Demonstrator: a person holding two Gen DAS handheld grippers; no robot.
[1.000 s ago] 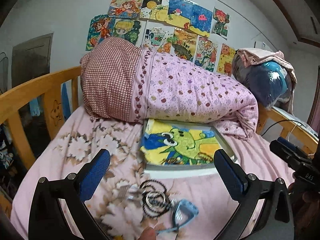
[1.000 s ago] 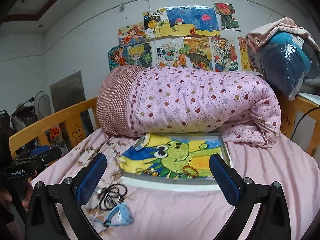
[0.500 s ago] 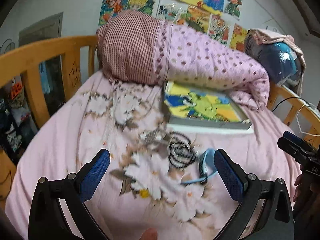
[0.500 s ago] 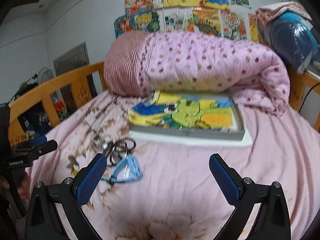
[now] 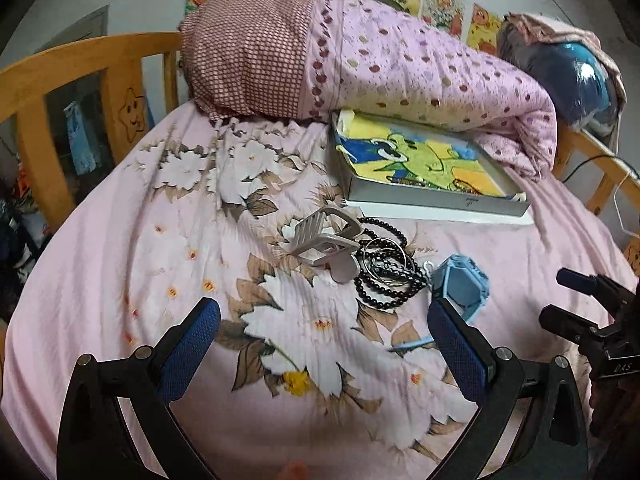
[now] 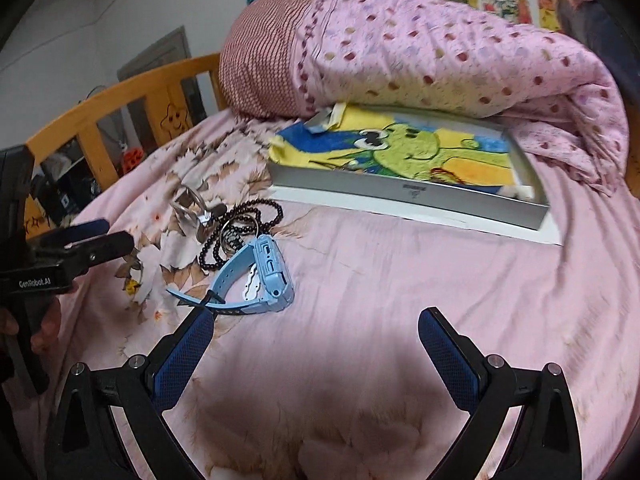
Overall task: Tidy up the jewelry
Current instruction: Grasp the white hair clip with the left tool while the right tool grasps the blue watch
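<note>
A small heap of jewelry lies on the pink floral bed sheet: a beige hair claw clip (image 5: 326, 240), black bead strands (image 5: 380, 292) with silver bangles (image 5: 386, 260) on top, and a light-blue watch (image 5: 462, 284). The watch (image 6: 260, 276), beads (image 6: 244, 220) and clip (image 6: 188, 204) also show in the right wrist view. Behind them stands a shallow grey box (image 5: 436, 200) lined with a yellow cartoon cloth (image 6: 400, 148). My left gripper (image 5: 324, 332) is open and empty, just short of the heap. My right gripper (image 6: 312, 344) is open and empty, right of the watch.
A rolled pink dotted quilt (image 5: 400, 68) lies behind the box. A wooden bed rail (image 5: 60, 80) runs along the left. A blue plastic-wrapped bundle (image 5: 568, 76) sits at the back right. The left gripper shows from the side (image 6: 76, 244) in the right wrist view.
Both grippers have tilted downward and come closer to the heap. The jewelry now sits higher and larger in both views. Nothing was grasped.
</note>
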